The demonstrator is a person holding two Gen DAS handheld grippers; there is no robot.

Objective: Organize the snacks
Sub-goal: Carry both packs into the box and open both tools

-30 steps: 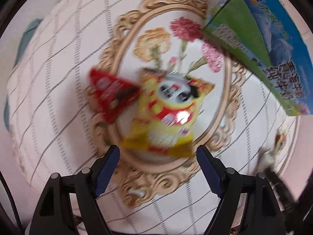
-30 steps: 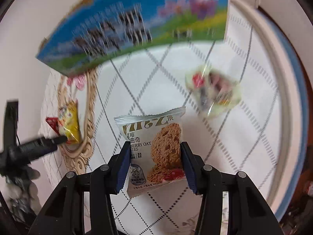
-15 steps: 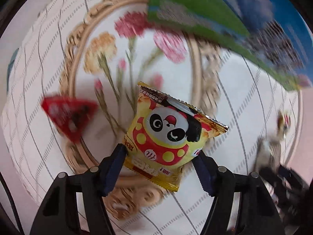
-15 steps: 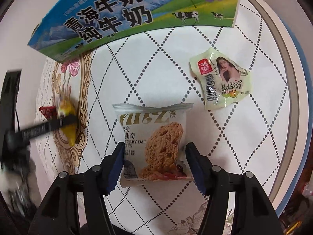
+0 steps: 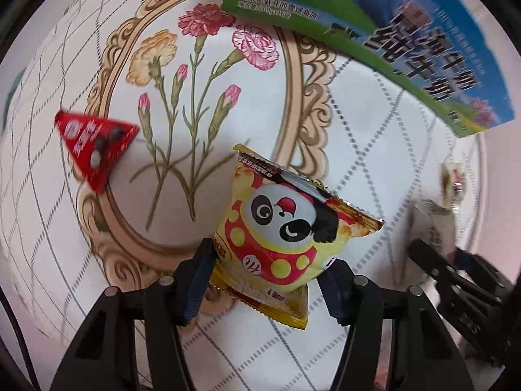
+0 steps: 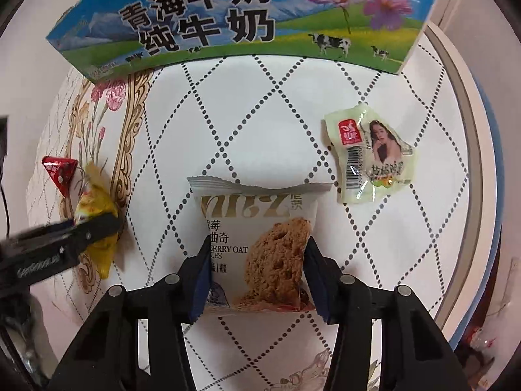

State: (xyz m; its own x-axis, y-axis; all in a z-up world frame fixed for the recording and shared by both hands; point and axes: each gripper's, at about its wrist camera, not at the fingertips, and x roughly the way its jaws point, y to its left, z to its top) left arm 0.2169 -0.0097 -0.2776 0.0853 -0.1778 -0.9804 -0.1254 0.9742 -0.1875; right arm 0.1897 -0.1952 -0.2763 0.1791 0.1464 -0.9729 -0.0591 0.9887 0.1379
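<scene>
Both tongs have just closed: left [image 5: 265, 280] onto panda packet [image 5: 286, 228], right [image 6: 257, 280] onto cookie packet [image 6: 260, 244].

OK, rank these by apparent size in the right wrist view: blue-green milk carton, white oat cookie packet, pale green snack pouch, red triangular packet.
1. Blue-green milk carton
2. White oat cookie packet, though nearest the camera
3. Pale green snack pouch
4. Red triangular packet

Glossy crinkled foil-like yellow panda packet [image 5: 286, 228], shiny plastic cookie wrapper [image 6: 257, 244], printed cardboard milk box [image 6: 228, 22], smooth patterned tablecloth [image 6: 254, 123].
</scene>
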